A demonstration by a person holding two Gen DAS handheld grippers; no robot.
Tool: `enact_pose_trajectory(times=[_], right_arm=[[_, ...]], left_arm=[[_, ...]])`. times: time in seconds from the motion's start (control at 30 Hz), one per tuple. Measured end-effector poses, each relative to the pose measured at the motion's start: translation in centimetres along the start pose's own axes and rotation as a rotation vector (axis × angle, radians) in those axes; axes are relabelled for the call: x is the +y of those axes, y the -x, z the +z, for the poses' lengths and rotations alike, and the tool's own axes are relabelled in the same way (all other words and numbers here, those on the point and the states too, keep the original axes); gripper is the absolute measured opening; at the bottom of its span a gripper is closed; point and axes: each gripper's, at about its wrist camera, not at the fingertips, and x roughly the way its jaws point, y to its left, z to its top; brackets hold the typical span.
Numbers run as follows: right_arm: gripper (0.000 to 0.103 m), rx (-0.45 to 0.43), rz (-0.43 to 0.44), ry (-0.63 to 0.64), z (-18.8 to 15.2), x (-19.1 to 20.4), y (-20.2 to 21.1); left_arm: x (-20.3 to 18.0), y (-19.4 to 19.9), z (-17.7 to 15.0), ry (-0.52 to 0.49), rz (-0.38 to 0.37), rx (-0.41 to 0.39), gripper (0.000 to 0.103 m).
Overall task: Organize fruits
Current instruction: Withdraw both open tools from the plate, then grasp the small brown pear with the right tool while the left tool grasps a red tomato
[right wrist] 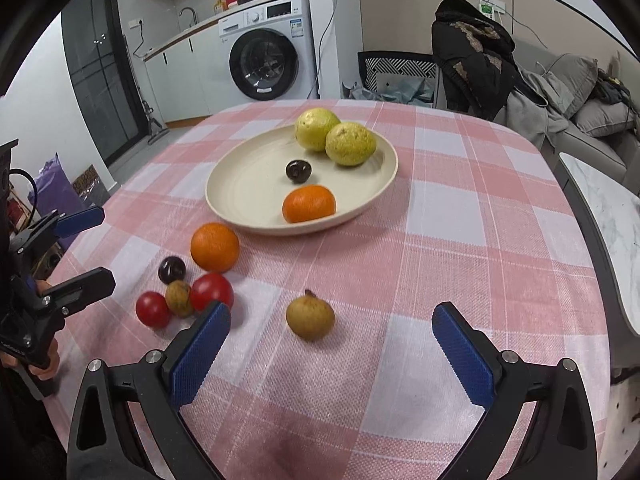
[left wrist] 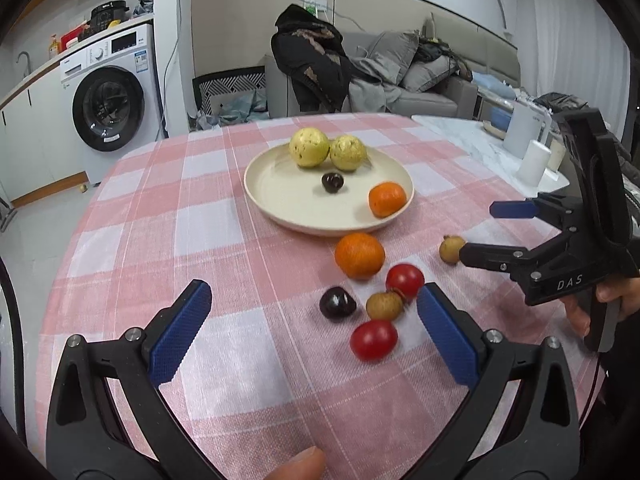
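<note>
Fruits are spread over a bench covered by a pink-and-white checked cloth [left wrist: 248,280]. A cream plate [left wrist: 280,196] holds two yellow-green guavas [left wrist: 309,147] touching each other at its far side, one dark cherry [left wrist: 333,182] near its middle and a mandarin [left wrist: 387,199] against its near rim. Just off the plate, a second mandarin [left wrist: 359,255] lies on the cloth. Near it a cluster is seen: two cherry tomatoes [left wrist: 405,279], a second dark cherry [left wrist: 337,303] and a brown longan [left wrist: 384,305] wedged between the tomatoes. A second longan [right wrist: 310,317] lies apart, between the pads of the right hand-held gripper [right wrist: 331,356], whose jaws are spread wide and touch nothing. The left hand-held gripper [left wrist: 314,332] is likewise held wide apart, empty, beside the cluster.
</note>
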Motion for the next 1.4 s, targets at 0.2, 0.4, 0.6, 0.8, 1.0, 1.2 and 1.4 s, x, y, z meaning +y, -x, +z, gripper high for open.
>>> enact_pose_trajectory(times=[0.2,0.4,0.6,0.8,1.0,1.2,1.4], right_arm=[[0.102,0.028,-0.001,0.017,-0.5,0.3,-0.8],[0.084,0.042,0.037,0.015,-0.7,0.5,-1.0],[0.069,0.061,0.080,0.011,-0.6,0.5,-1.4],[0.057,0.074,0.100,0.016,-0.4,0.7,-1.7],[0.049,0.084,0.103,0.008,-0.1,0.6,-2.1],[0.045,0.081,0.112,0.014,-0.2,0.8,-2.1],[0.041,0.084,0.112,0.034,-0.2,1.2,-2.2]], left_arm=[[-0.9,-1.0,-1.3,-0.025,-0.011,0.056,0.102],[-1.2,-1.7,-1.7,-0.020,-0.036,0.086,0.102],[-1.3,-2.3,-1.7,-0.013,-0.073,0.109,0.099],[-2.3,-3.0,-2.0,-0.066,-0.054,0.144,0.087],[-2.1,-4.3,-2.4,-0.043,-0.114,0.205,0.066],[-2.3,-4.6,-2.4,-0.044,-0.142,0.210,0.056],[-2.5,-4.8,-2.3,-0.047,-0.137,0.206,0.054]])
